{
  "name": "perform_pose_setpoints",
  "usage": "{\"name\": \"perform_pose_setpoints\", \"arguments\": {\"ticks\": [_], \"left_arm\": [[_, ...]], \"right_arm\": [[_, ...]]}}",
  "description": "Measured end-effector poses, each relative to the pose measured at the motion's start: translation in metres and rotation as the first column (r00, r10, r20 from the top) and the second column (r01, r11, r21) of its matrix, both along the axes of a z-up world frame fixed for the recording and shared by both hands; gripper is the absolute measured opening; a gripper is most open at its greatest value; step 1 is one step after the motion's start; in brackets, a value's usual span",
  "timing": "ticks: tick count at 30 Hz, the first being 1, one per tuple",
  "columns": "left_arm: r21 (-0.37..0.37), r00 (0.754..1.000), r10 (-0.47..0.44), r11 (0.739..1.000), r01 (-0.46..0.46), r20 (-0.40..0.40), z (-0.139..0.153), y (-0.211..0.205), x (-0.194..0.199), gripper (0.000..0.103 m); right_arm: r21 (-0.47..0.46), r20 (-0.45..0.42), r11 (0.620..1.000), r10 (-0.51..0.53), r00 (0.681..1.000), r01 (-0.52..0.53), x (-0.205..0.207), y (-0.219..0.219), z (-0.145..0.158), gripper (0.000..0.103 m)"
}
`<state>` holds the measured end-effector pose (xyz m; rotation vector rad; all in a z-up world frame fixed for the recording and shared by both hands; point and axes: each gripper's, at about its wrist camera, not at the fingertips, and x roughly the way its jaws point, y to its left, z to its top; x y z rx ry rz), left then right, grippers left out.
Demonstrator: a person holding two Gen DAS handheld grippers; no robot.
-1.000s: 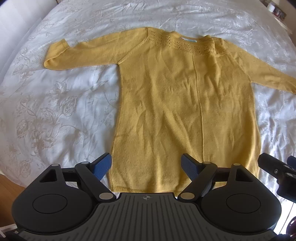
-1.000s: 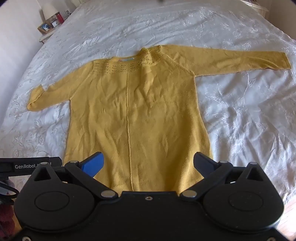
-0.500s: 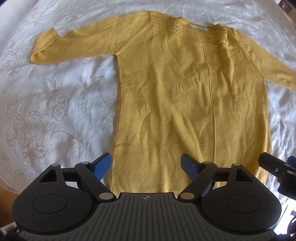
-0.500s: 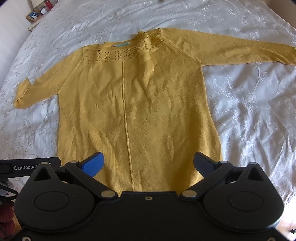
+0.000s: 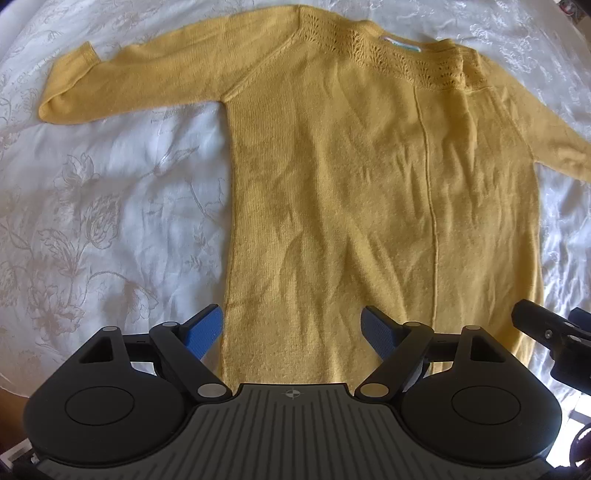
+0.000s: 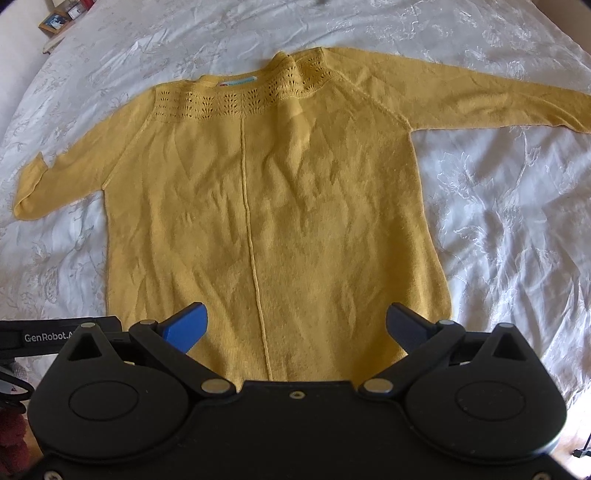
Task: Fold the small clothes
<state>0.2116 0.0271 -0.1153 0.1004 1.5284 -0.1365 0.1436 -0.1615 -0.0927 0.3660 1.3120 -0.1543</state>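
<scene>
Two handheld black grippers with blue finger pads hang over one yellow knitted sweater spread on a white bed.

Left gripper (image 5: 291,328) points down over the sweater's near hem, its two jaws spread wide with nothing between them; one blue pad (image 5: 205,330) sits at the sweater's left side edge, the other over the knit. Right gripper (image 6: 295,325) is likewise spread wide and empty above the hem, both pads over the fabric. One mustard-yellow knitted sweater (image 6: 280,206) lies flat and face-up on the white floral-embroidered bedspread (image 6: 509,221), its two long sleeves stretched out to either side, an openwork lace band (image 6: 236,103) across the neckline, and one raised seam running down the middle. Far off, beyond the bed, one small framed picture (image 6: 55,23) stands on a shelf.
</scene>
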Motion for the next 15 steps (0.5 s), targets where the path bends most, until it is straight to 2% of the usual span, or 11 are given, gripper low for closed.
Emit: {"name": "perform_pose_setpoints", "arguments": {"ticks": [15], "left_arm": [[0.026, 0.992, 0.057, 0.998, -0.054, -0.112, -0.046, 0.026, 0.017, 0.081]], "right_arm": [[-0.016, -0.138, 0.999, 0.048, 0.989, -0.051, 0.02, 0.016, -0.036, 0.102]]}}
